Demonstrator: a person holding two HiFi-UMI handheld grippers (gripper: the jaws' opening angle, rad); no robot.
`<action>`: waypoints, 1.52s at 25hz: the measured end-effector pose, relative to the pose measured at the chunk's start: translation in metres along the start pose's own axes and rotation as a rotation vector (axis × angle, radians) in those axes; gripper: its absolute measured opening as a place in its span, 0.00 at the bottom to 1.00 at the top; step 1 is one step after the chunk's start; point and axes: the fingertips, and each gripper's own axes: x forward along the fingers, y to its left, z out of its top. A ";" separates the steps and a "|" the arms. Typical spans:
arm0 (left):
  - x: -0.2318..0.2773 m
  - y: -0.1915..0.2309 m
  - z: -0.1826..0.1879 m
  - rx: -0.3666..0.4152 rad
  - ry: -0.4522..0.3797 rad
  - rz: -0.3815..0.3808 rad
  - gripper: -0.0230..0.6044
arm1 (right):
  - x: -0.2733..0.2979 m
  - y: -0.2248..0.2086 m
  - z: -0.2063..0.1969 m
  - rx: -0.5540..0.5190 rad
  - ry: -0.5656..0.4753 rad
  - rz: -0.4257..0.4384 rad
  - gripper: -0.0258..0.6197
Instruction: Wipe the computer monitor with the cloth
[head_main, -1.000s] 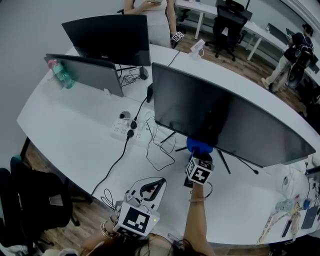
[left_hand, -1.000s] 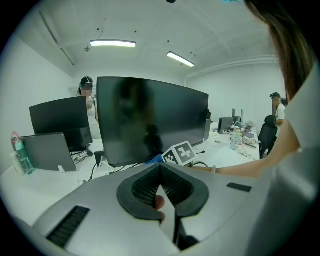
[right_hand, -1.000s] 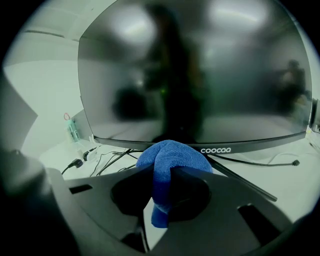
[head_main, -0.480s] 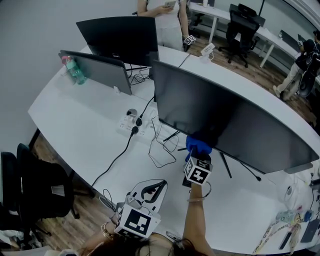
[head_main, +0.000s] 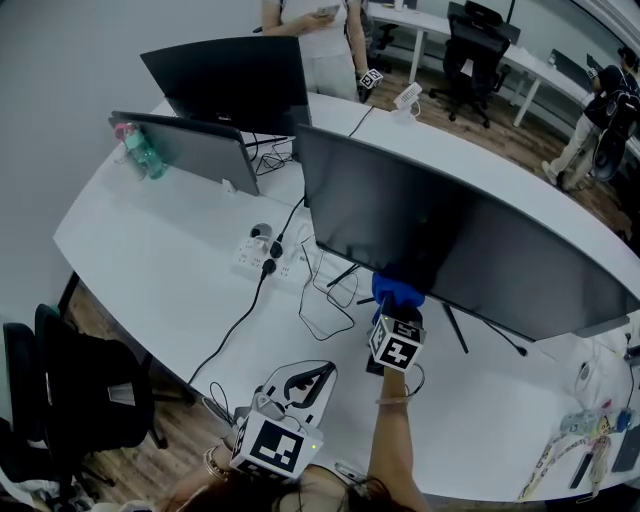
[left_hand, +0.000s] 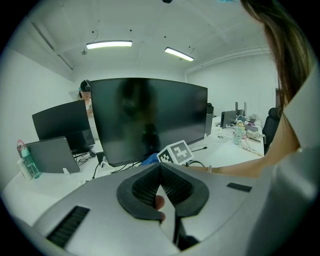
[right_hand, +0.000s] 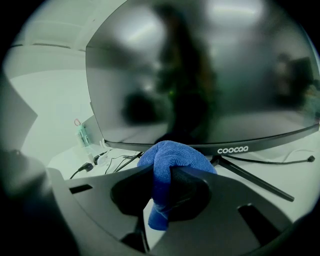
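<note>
A wide curved black monitor (head_main: 450, 240) stands on the white desk (head_main: 150, 270), screen dark. My right gripper (head_main: 398, 305) is shut on a blue cloth (head_main: 398, 292), which is held up against the monitor's lower edge near its stand. In the right gripper view the cloth (right_hand: 170, 155) bulges out of the right gripper (right_hand: 167, 177) just below the monitor's (right_hand: 200, 75) bottom bezel. My left gripper (head_main: 318, 372) hangs low over the desk's near edge, jaws together, nothing in them. The left gripper view shows the left gripper (left_hand: 161, 186) pointing at the monitor (left_hand: 150, 115).
Two smaller monitors (head_main: 225, 80) (head_main: 185, 150) stand at the back left beside a bottle (head_main: 140, 150). A power strip (head_main: 262, 258) and loose cables (head_main: 320, 290) lie left of the monitor's stand. Small items (head_main: 590, 430) sit at the right. A person (head_main: 310, 30) stands beyond the desk; a chair (head_main: 80, 390) at left.
The head view has swung slightly. The right gripper stays with the cloth at the monitor's lower edge, and the left gripper has barely moved.
</note>
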 end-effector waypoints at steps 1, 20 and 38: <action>-0.001 0.002 0.000 0.002 -0.001 -0.006 0.05 | 0.000 0.001 0.000 0.002 0.000 -0.004 0.14; -0.021 0.040 -0.008 0.027 -0.026 -0.084 0.05 | 0.003 0.036 0.008 -0.009 -0.016 -0.049 0.14; -0.040 0.081 -0.016 0.043 -0.038 -0.097 0.05 | 0.009 0.068 0.014 -0.008 -0.033 -0.085 0.14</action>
